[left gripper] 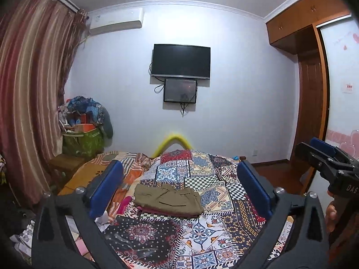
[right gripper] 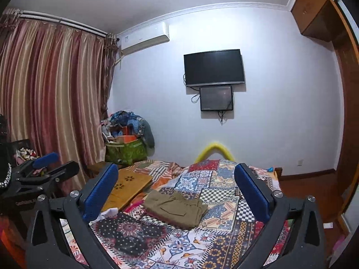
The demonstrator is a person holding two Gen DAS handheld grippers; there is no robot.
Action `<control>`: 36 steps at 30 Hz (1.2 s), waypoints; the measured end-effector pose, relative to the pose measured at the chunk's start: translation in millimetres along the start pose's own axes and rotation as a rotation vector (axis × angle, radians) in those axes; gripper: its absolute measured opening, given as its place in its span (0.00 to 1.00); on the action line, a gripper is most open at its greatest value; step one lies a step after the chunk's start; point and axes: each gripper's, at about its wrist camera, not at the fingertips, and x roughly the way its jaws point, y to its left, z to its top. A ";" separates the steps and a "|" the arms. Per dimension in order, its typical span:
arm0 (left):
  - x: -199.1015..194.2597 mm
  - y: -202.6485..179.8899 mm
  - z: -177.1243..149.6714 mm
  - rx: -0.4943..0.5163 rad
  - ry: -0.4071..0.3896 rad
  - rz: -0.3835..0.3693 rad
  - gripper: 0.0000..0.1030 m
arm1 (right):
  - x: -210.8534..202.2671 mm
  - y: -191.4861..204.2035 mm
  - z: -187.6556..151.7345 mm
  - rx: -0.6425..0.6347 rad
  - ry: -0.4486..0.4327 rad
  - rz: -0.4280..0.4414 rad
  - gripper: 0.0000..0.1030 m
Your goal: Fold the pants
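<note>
Both my grippers are released, jaws spread wide, nothing between the pads.

Left gripper point(left gripper: 179, 187): in the left wrist view its blue pads sit at lower left and lower right of the frame, and the pants point(left gripper: 168, 200) show in the gap between them, well apart from either pad. Right gripper point(right gripper: 176, 189): same picture in the right wrist view, pads wide, pants point(right gripper: 176, 208) low in the centre of the frame and untouched.

Pants: olive, folded into a compact rectangle, lying flat on the quilt point(left gripper: 202, 228) (patchwork, very busy pattern). A reddish layer shows under the near edge of the fold; I cannot tell whether it is a lining or a separate cloth.

Cross-checks: the right gripper also appears at the right edge of the left wrist view point(left gripper: 323, 154), with a hand point(left gripper: 331, 215) on its grip. The left gripper appears at the left edge of the right wrist view point(right gripper: 48, 165).

Background: TV point(left gripper: 180, 61) upper centre on the wall, curtain point(left gripper: 29, 89) filling the left side.
</note>
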 end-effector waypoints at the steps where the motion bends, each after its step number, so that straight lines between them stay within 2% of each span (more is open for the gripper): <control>1: -1.6 0.7 0.0 -0.008 0.002 0.005 1.00 | 1.2 0.8 -0.2 -0.001 0.004 -0.002 1.00; 11: -6.2 12.4 -6.9 -0.027 0.005 0.031 1.00 | -13.8 0.5 -12.2 0.003 0.020 -0.014 1.00; 36: -2.6 0.5 -14.3 -0.004 0.010 0.004 1.00 | -19.5 -0.1 -14.3 0.009 0.028 -0.007 1.00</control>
